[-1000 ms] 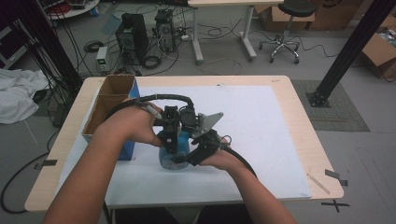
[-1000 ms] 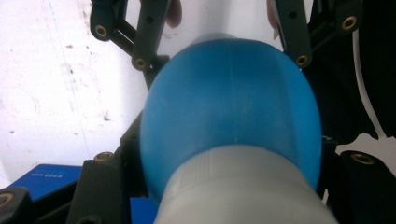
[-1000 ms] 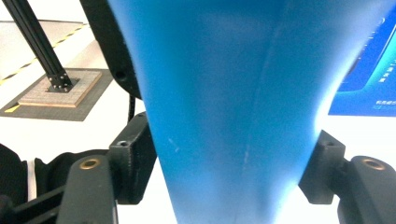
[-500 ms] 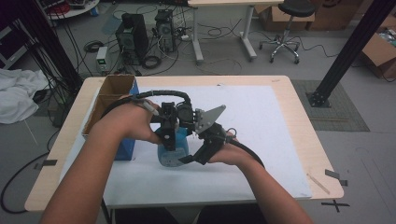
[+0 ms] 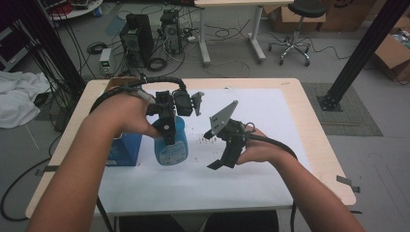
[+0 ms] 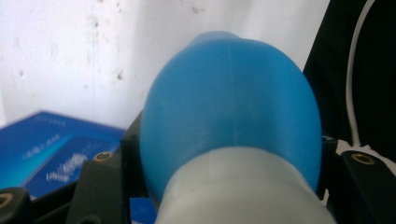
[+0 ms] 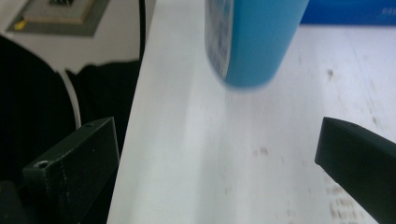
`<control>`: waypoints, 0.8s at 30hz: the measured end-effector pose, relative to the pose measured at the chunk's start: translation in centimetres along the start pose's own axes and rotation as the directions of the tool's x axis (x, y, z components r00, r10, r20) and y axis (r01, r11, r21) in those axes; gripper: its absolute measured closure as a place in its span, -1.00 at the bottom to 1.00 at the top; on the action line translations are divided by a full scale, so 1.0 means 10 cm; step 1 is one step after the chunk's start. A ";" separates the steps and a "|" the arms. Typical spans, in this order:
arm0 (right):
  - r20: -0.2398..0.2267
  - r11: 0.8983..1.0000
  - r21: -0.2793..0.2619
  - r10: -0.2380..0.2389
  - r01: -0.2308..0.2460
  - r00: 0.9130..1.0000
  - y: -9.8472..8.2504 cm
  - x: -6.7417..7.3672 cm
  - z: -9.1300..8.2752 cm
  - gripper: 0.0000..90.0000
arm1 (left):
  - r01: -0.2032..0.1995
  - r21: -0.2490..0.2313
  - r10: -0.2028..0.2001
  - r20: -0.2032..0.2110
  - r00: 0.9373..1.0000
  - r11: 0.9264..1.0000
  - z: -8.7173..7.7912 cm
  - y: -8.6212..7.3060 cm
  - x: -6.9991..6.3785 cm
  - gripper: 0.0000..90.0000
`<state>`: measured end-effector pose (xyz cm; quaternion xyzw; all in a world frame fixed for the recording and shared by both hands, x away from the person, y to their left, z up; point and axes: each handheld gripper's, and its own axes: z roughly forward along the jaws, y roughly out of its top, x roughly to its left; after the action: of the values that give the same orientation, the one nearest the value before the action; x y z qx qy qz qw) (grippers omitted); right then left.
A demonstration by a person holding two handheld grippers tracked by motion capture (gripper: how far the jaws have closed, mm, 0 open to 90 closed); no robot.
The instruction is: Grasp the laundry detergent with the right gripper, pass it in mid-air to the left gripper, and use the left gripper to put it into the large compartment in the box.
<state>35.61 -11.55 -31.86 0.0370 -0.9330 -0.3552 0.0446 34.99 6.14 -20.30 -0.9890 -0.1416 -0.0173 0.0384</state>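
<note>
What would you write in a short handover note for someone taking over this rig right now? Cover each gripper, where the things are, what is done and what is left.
Left gripper: shut on the blue bottle, gripping near its top; the bottle hangs above the white mat, clear of it.
Right gripper: open, nothing between the jaws, which have just been opening; it sits beside the bottle, apart from it.
Blue box: on the table's left side, next to the bottle.
Done: the bottle is lifted and rests in the left gripper alone.
Left: probably setting the bottle down somewhere, perhaps in or beside the box; its destination cannot be told.
</note>
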 end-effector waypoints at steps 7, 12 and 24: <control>0.009 0.992 0.127 -0.002 0.001 1.000 -0.01 -0.01 -0.20 -1.00 | 0.194 0.005 -0.194 0.022 0.981 0.981 -0.24 -0.12 0.16 -0.15; -0.008 0.972 0.234 -0.009 0.011 1.000 -0.01 -0.03 -0.29 -1.00 | 0.363 -0.028 -0.363 0.007 0.932 0.931 -0.48 -0.29 0.28 -0.15; -0.019 0.897 0.441 -0.025 0.031 1.000 0.05 0.01 -0.47 -1.00 | 0.610 0.025 -0.611 0.049 0.790 0.792 -0.83 -0.71 0.53 -0.15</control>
<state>36.03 -14.28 -28.06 0.0618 -0.9883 -0.1348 0.0360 37.89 13.77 -11.27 -0.8904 -0.4542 -0.0010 0.0307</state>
